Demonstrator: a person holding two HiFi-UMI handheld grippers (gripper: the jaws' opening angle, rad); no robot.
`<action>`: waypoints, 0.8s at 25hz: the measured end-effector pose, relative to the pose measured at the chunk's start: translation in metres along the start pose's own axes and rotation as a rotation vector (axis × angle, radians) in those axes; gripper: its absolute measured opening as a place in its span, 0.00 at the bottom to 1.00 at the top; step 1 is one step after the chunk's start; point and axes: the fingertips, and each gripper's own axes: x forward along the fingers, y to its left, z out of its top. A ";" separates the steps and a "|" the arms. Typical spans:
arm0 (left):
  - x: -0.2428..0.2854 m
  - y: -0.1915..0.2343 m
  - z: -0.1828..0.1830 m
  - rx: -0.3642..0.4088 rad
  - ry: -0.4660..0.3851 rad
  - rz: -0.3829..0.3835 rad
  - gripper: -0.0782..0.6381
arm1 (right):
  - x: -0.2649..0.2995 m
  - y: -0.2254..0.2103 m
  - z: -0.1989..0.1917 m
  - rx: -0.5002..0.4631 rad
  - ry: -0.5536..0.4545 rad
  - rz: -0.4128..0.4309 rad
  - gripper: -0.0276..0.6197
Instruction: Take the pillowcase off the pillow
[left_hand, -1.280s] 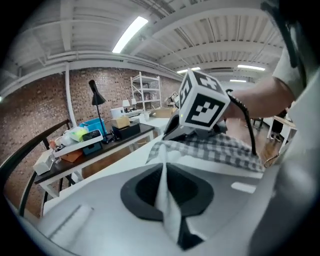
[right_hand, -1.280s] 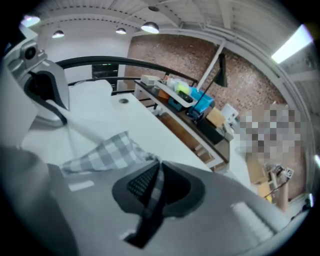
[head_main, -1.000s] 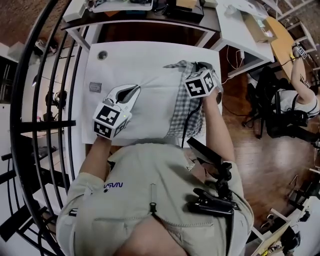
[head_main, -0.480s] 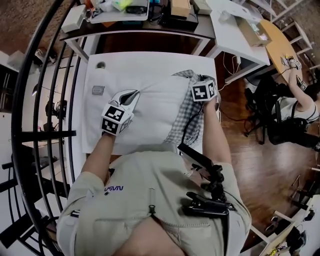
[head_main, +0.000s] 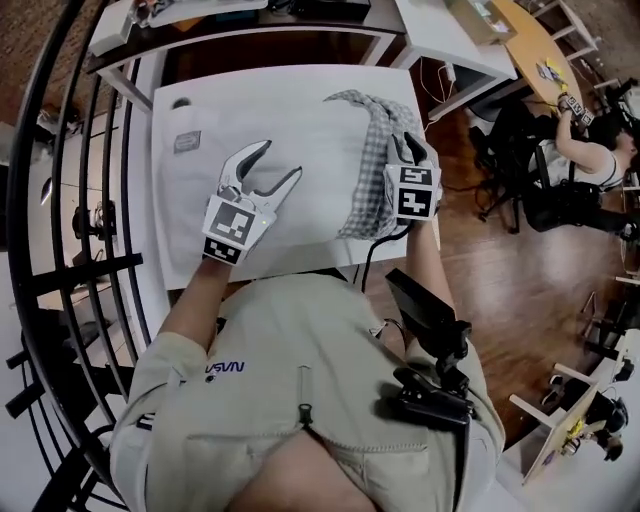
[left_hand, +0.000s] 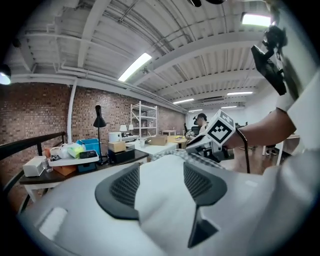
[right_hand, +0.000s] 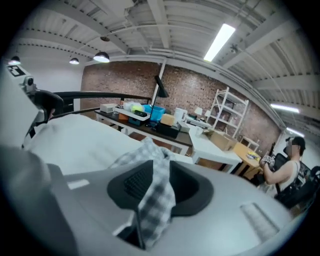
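Pillowcase (head_main: 365, 200) edge hangs loose between right gripper's (head_main: 410, 148) just-opened jaws; left gripper (head_main: 278, 162), likewise just spread, straddles pillow (head_main: 320, 150).

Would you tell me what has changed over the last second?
The jaws of the left gripper have just opened, releasing the pinched white pillow. The jaws of the right gripper have been opening, the checked pillowcase now loose between them. The pillowcase stays bunched over the pillow's right end.
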 end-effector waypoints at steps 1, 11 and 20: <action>-0.006 -0.013 0.001 0.010 -0.008 -0.027 0.46 | -0.015 0.007 -0.007 0.019 -0.001 -0.005 0.20; -0.021 -0.131 -0.053 0.068 0.093 -0.241 0.46 | -0.113 0.078 -0.108 0.133 0.106 0.029 0.26; 0.020 -0.149 -0.123 0.283 0.323 -0.152 0.52 | -0.098 0.132 -0.162 0.065 0.190 0.141 0.30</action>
